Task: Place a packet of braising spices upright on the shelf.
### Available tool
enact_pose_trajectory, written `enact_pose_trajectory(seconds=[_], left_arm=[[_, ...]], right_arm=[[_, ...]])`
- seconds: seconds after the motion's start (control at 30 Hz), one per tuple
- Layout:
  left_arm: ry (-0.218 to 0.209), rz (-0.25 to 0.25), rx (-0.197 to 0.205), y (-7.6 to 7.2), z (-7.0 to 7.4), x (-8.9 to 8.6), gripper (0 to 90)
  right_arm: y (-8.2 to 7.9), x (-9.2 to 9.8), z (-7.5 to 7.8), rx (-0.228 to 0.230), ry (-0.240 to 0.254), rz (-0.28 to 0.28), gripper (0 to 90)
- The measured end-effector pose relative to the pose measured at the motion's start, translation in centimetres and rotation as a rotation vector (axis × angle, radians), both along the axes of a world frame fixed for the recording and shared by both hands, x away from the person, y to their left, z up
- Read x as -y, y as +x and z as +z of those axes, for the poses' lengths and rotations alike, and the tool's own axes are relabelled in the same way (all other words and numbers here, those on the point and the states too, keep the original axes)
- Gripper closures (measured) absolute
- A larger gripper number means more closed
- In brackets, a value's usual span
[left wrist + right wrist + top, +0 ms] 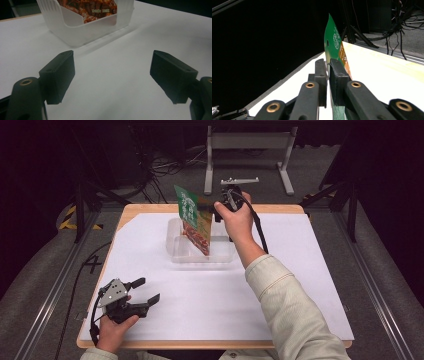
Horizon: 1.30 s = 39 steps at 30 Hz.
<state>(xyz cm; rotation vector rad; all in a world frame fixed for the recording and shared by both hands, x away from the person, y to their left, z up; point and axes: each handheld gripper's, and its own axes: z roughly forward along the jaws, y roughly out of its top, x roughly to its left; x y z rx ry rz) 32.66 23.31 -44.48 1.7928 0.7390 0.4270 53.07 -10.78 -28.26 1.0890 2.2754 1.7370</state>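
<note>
Wide white table [300, 285], wooden edge showing at the far and near sides. On it, toward the far middle, a clear plastic bin [176, 251], upright, open at the top. Standing in the bin, a pouch [194, 219]: green at the top, red-brown food print lower down, its lower end inside the bin, its top leaning up and to the left above the rim. At the pouch's right edge, the right gripper [216, 210], jaws nearly together with the pouch [334, 42] pinched between them, gripped from the side. At the near left corner, the left gripper [146, 291], low over the table, jaws spread wide, nothing between them, pointing toward the bin [75, 27], well apart from it.
</note>
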Motion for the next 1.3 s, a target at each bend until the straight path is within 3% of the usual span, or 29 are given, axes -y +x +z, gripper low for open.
enact_pose_trajectory(seconds=[0.37, 0.63, 0.8, 1.17, 1.3], left_arm=[[0.007, -0.009, 0.000, 0.2, 0.0, 0.2, 20.7], [0.011, -0.010, -0.002, 0.2, 0.0, 0.3, 20.7], [0.007, -0.007, -0.004, 0.2, 0.0, 0.4, 20.7], [0.013, -0.012, -0.004, 0.4, -0.1, 0.5, 20.7], [0.011, -0.010, -0.001, 0.4, 0.0, 0.5, 20.7]], right_arm=[[-0.5, 0.6, -0.4, 0.016, -0.043, -0.024, 73.1], [-0.6, 1.0, -0.1, 0.065, -0.041, -0.049, 53.5], [-0.5, 1.3, 0.1, 0.119, -0.044, -0.080, 39.7], [-2.2, 2.3, 2.0, 0.221, -0.038, -0.064, 34.0], [-2.9, 2.9, 2.5, 0.239, -0.034, -0.052, 33.3]])
